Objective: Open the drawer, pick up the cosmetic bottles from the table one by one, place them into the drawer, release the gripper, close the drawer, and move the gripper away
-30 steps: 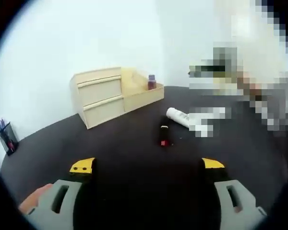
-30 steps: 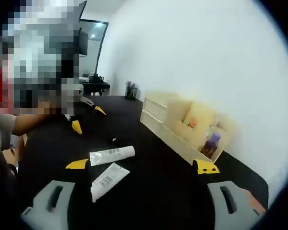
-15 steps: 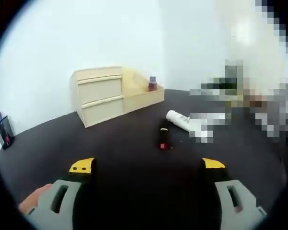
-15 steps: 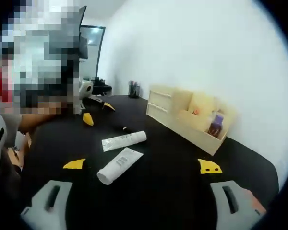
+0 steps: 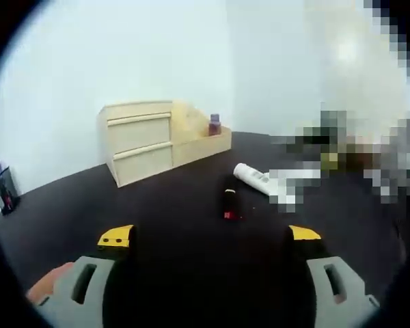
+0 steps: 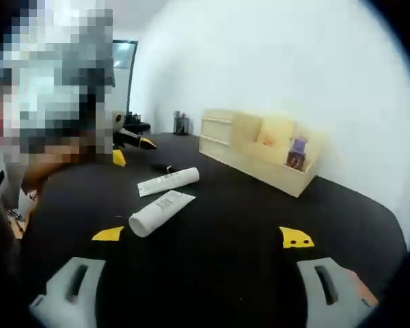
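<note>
**Both cameras shifted, nothing picked up yet**

Since a second ago both views have swung a little, so that is my hands moving; the tubes and organiser lie as before on the table. I read both tongs as empty, jaws spread wide.

Left gripper view, near to far: left gripper (image 5: 210, 236) hovers over the black tabletop (image 5: 157, 225), yellow-tipped jaws far apart, nothing between them. Beyond the tips lies a small dark lipstick-like bottle with a red end (image 5: 229, 204). Just past it, a white squeeze tube (image 5: 251, 179) lies on its side, partly hidden by a patch. Further back stands the pale wooden two-drawer organiser (image 5: 140, 140), both drawer fronts flush and shut. Its open tray section on the right holds a small purple bottle (image 5: 214, 125), upright. A dark pen holder with pens (image 5: 3, 189) sits at far left near the white wall.

Right gripper view, near to far: right gripper (image 6: 202, 237) also gaping, holding nothing. Ahead, one white tube (image 6: 160, 211) lies flat, and a second white tube (image 6: 168, 181) just behind it, close together; cannot tell if touching. The other gripper's yellow tips (image 6: 133, 145) show at left. Organiser (image 6: 260, 150) sits further back by the wall, purple bottle (image 6: 296, 153) in its tray.
</note>
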`<state>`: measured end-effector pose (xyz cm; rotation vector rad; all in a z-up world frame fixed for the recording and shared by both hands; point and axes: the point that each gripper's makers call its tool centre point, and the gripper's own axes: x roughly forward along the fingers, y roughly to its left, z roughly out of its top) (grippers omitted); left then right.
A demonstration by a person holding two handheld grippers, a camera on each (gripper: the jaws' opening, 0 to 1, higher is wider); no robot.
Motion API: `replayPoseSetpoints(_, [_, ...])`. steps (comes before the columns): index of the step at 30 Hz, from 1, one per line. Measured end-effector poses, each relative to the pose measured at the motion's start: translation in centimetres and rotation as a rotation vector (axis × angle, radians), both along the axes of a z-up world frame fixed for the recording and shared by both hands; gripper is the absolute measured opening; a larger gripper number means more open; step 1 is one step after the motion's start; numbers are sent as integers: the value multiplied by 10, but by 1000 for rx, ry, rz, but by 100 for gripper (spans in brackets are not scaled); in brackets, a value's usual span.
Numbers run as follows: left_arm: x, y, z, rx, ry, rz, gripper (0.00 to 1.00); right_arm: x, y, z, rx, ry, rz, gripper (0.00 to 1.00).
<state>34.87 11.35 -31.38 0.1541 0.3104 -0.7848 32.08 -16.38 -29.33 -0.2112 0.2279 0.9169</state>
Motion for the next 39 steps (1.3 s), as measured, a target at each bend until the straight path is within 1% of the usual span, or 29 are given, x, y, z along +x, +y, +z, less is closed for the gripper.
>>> replayPoseSetpoints(2, [1, 1, 0, 8, -7, 5, 83, -1, -2, 2, 29, -13, 7, 82])
replayPoseSetpoints(4, [1, 2, 1, 6, -9, 10, 83, -3, -4, -1, 54, -2, 13, 82])
replayPoseSetpoints(5, [1, 2, 2, -3, -10, 13, 83, -4, -5, -5, 56, 26, 12, 82])
replayPoseSetpoints(8, [1, 3, 5, -15, -17, 24, 83, -1, -7, -11, 79, 66, 9, 82])
replayPoseSetpoints(11, [2, 2, 6, -15, -23, 26, 83, 0, -7, -7, 106, 61, 3, 82])
replayPoseSetpoints(13, [2, 1, 7, -16, -26, 23, 83, 1, -6, -1, 154, 46, 2, 82])
replayPoseSetpoints(15, [3, 0, 6, -16, -29, 20, 83, 2, -5, -2, 171, 41, 6, 82])
replayPoseSetpoints(17, [4, 0, 4, -10, -27, 20, 83, 5, -5, -9, 149, 36, 1, 82])
replayPoseSetpoints(18, [4, -1, 4, -6, -29, 14, 84, 7, -8, -18, 98, 46, -9, 81])
replayPoseSetpoints(19, [4, -3, 5, -6, -31, 10, 84, 7, -9, -22, 69, 39, -4, 80])
replayPoseSetpoints(24, [1, -14, 14, -6, -64, -20, 87, 5, -4, -20, 74, 24, 7, 80])
replayPoseSetpoints(26, [1, -17, 19, -32, -62, -26, 87, 3, -3, -19, 79, 20, 15, 80])
replayPoseSetpoints(28, [3, -23, 30, -116, -55, -23, 85, 2, -1, -19, 85, 20, 22, 80])
replayPoseSetpoints(31, [8, -30, 42, -230, -17, -15, 85, 0, 0, -21, 93, 40, 34, 79])
replayPoseSetpoints(32, [13, -30, 44, -242, -8, 0, 85, 1, 0, -21, 98, 48, 34, 79])
replayPoseSetpoints(33, [18, -31, 46, -239, -18, 8, 85, 1, 0, -20, 107, 52, 33, 79])
replayPoseSetpoints(34, [22, -30, 48, -245, -17, 26, 85, 1, 0, -19, 116, 54, 30, 79])
replayPoseSetpoints(36, [30, -30, 53, -283, -14, 47, 85, 2, -1, -18, 126, 56, 27, 78])
replayPoseSetpoints(38, [38, -30, 57, -322, 5, 69, 85, 2, -1, -17, 130, 57, 28, 78])
replayPoseSetpoints(39, [41, -31, 59, -336, 2, 70, 85, 1, 0, -17, 130, 57, 31, 78])
